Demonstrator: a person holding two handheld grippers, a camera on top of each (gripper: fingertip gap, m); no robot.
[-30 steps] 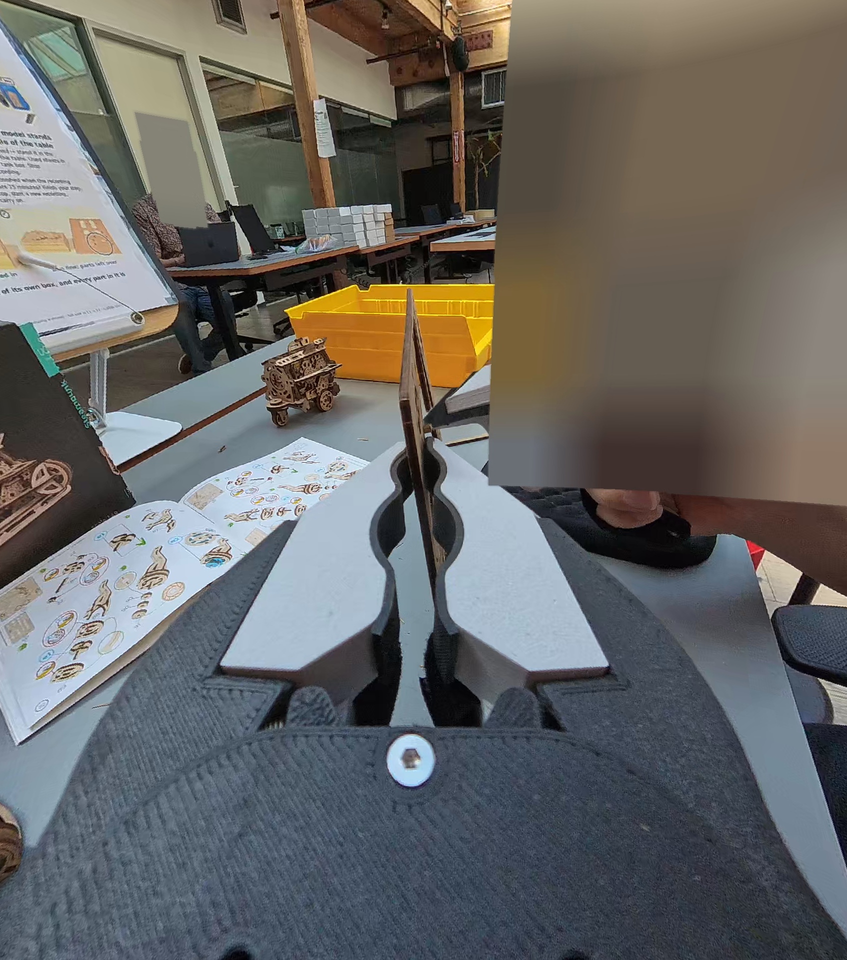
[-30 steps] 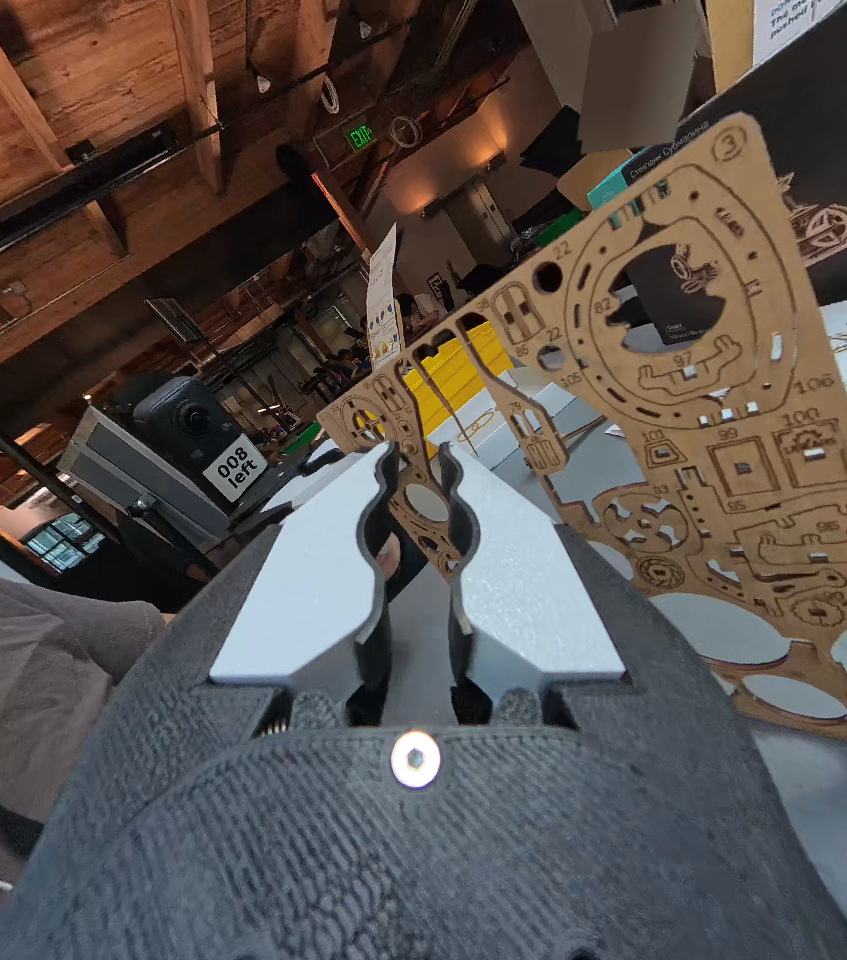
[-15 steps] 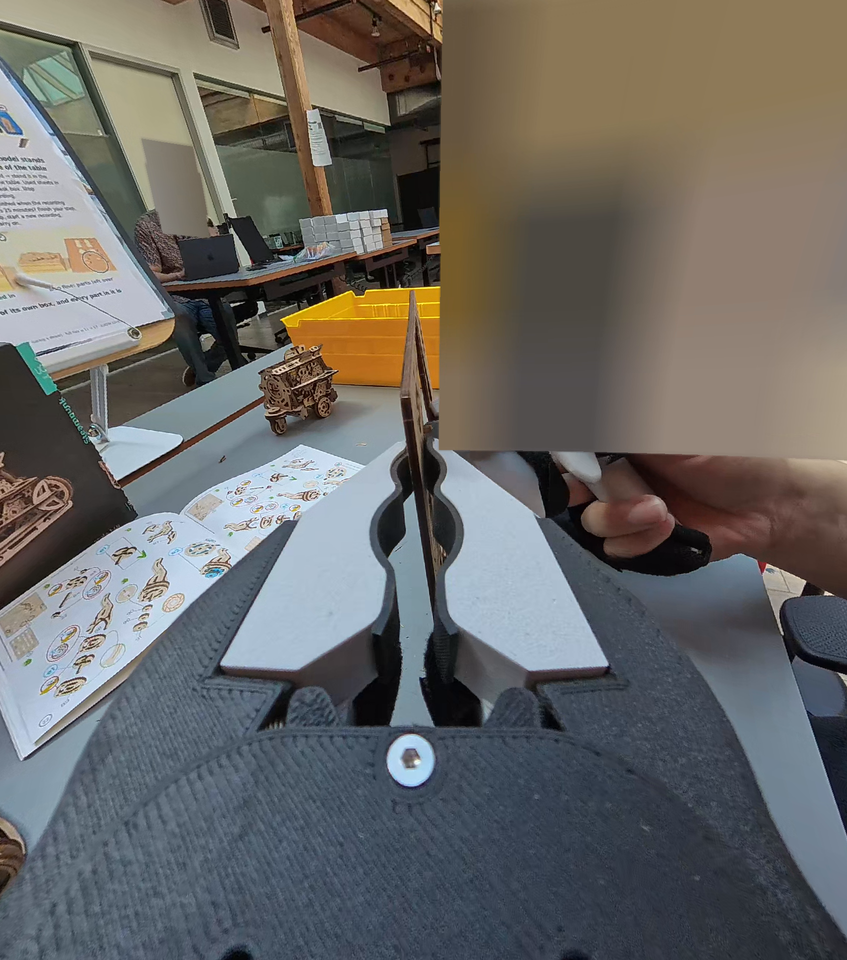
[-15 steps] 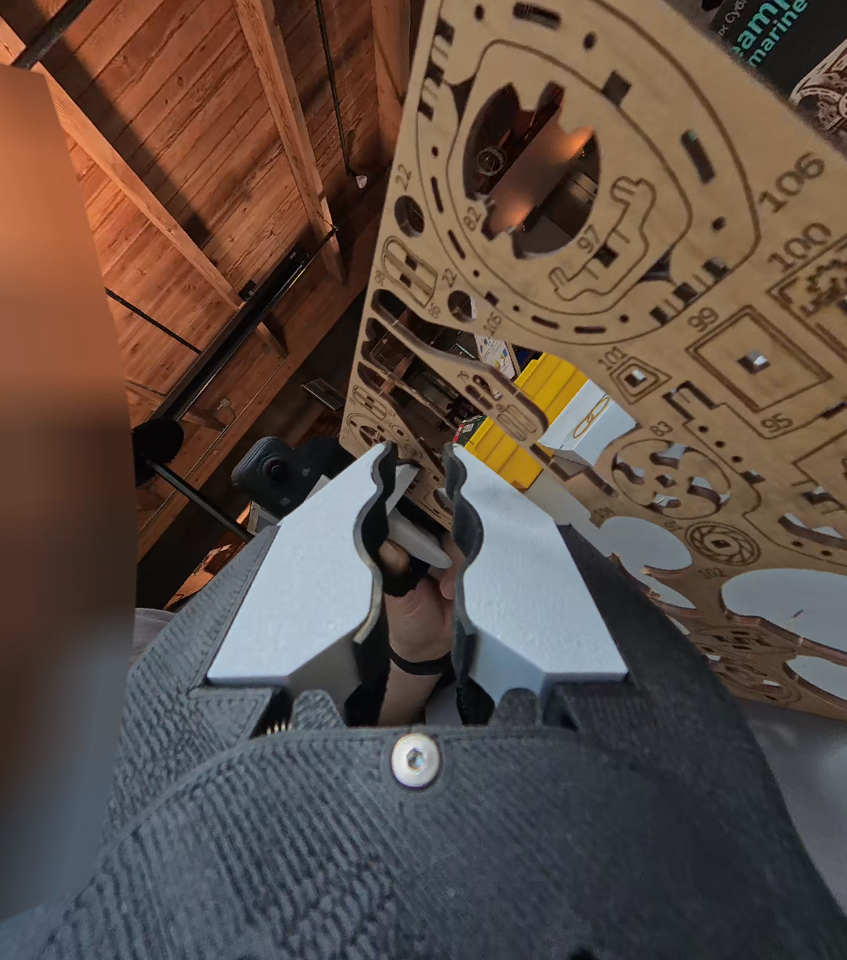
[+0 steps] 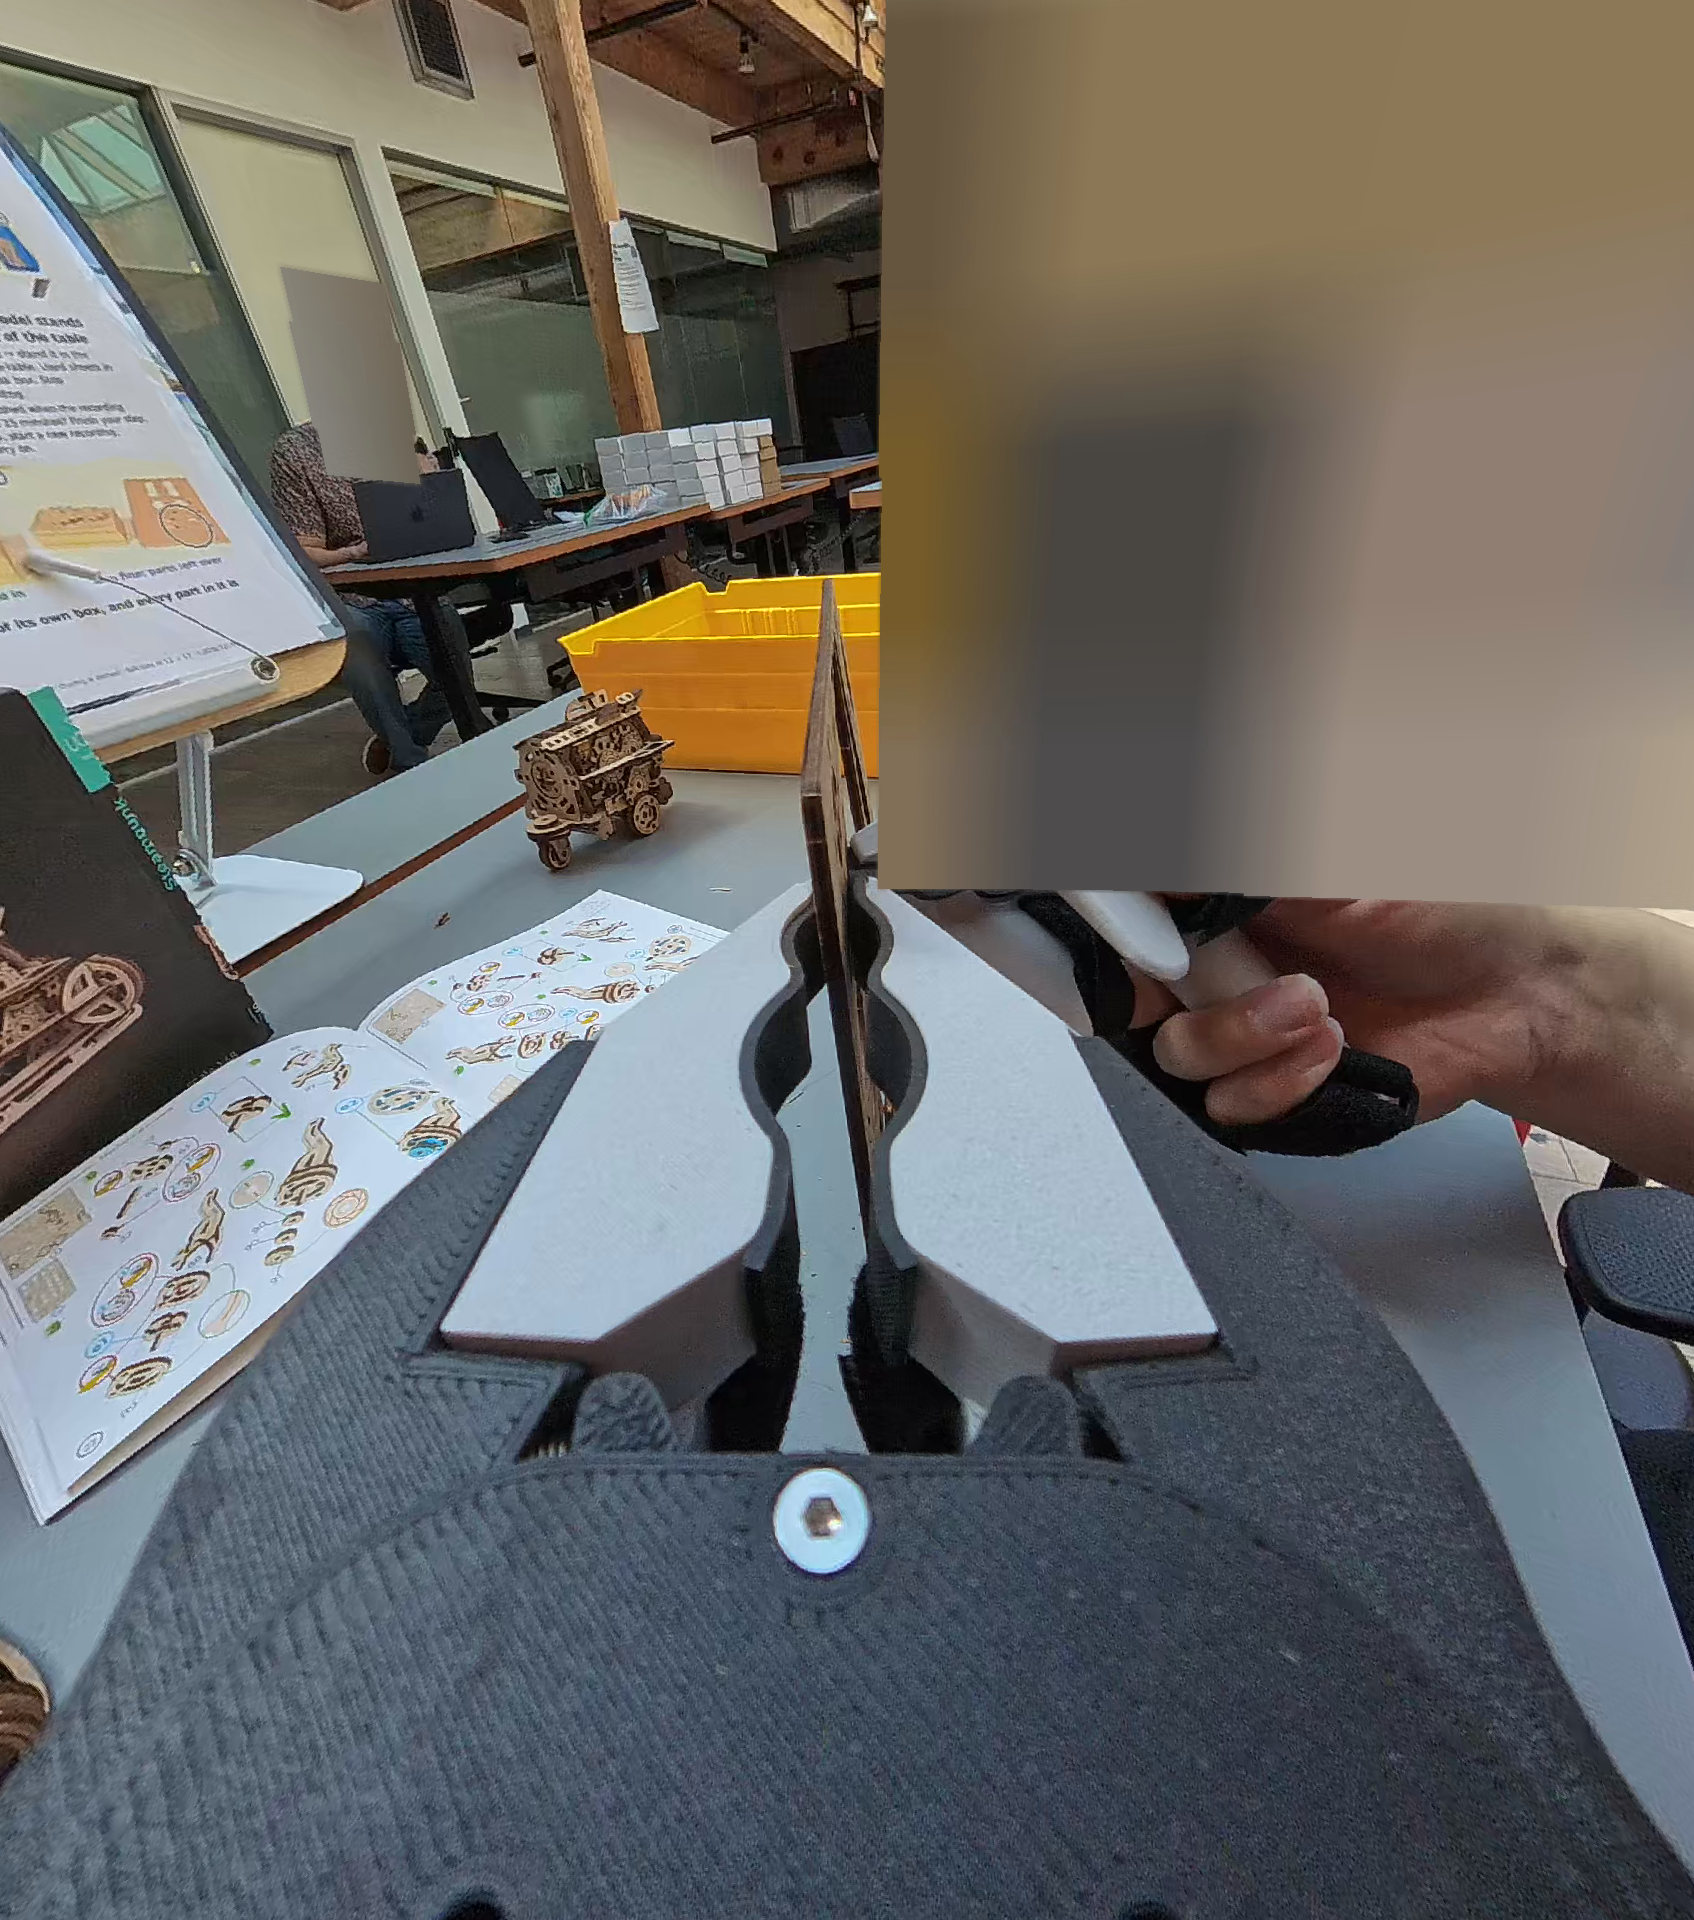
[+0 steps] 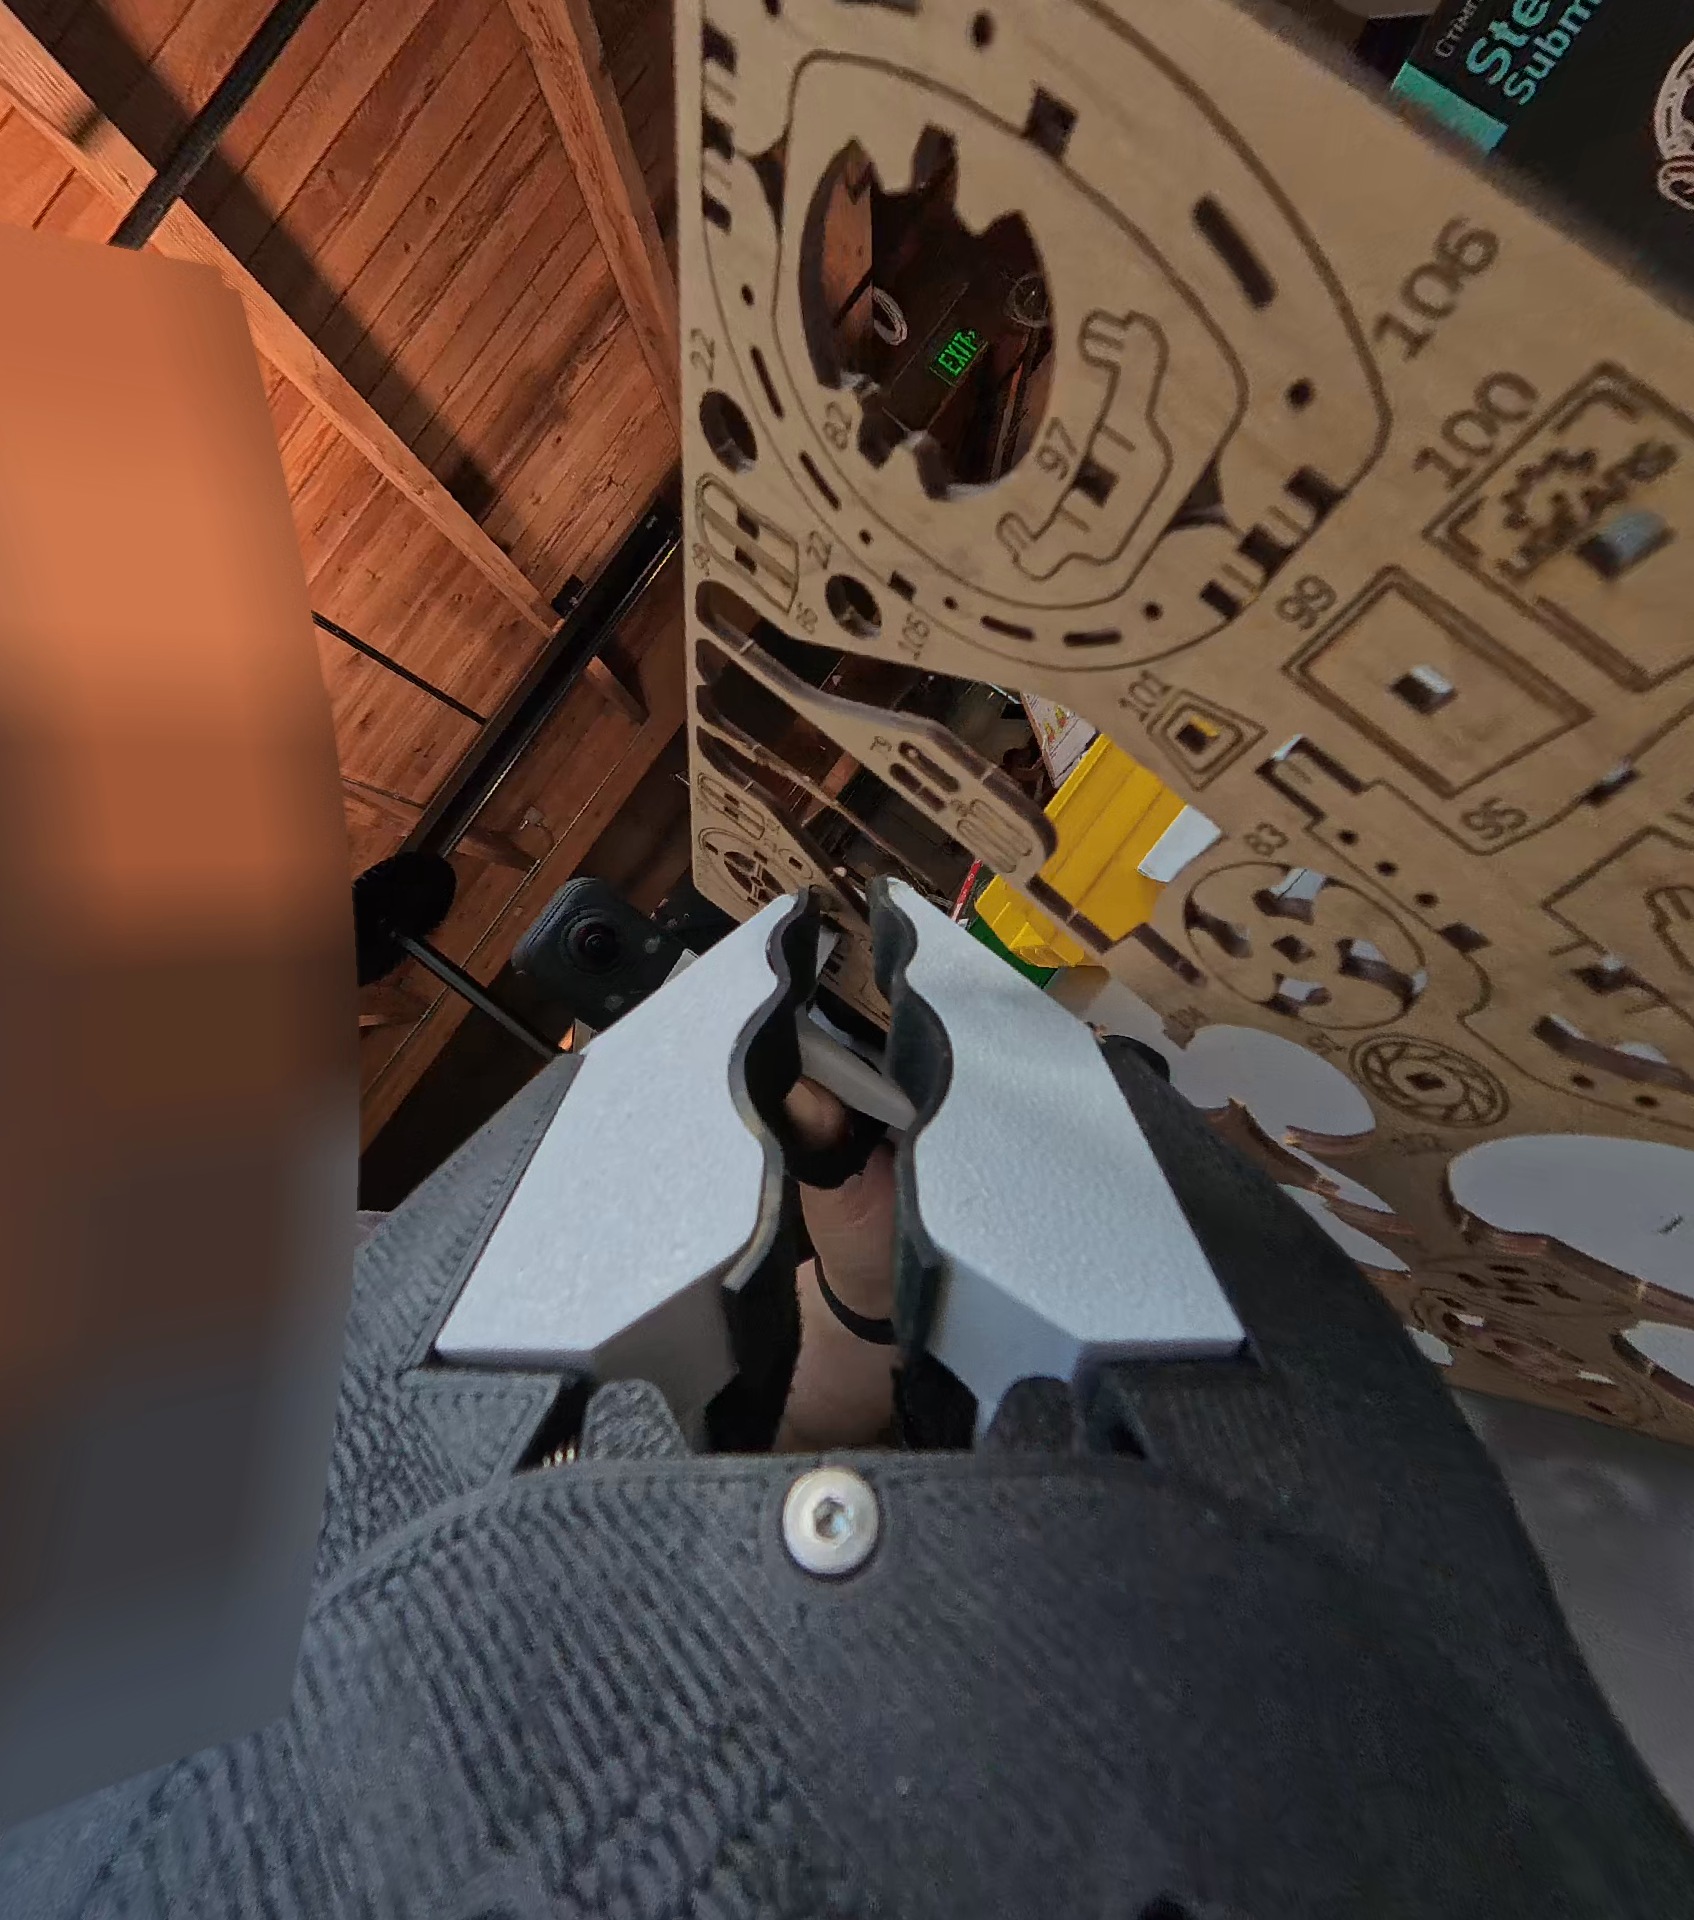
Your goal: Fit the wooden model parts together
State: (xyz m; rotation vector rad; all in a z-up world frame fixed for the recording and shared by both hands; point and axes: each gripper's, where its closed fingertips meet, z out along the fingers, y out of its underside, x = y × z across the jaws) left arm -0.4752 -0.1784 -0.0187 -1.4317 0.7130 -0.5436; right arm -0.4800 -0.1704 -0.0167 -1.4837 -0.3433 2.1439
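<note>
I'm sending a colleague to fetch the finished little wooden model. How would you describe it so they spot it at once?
Find the grey table with the yellow bin at its far end. Just in front of that bin, beyond the open instruction booklet, stands the small wooden model. Unlike the flat wooden sheet in the left gripper, it is a built-up vehicle on wheels.

Your left gripper (image 5: 835,914) holds a plywood parts sheet (image 5: 838,831) upright on edge, in front of you over the table (image 5: 1425,1226). To its left lies an open instruction booklet (image 5: 230,1174), with the kit box (image 5: 22,966) further left and a sign stand (image 5: 74,416) behind it. Beyond the booklet stands an assembled wooden model (image 5: 594,774), a bin (image 5: 718,675) behind it; your right gripper (image 6: 843,904) sits just beside the sheet's lower edge.
</note>
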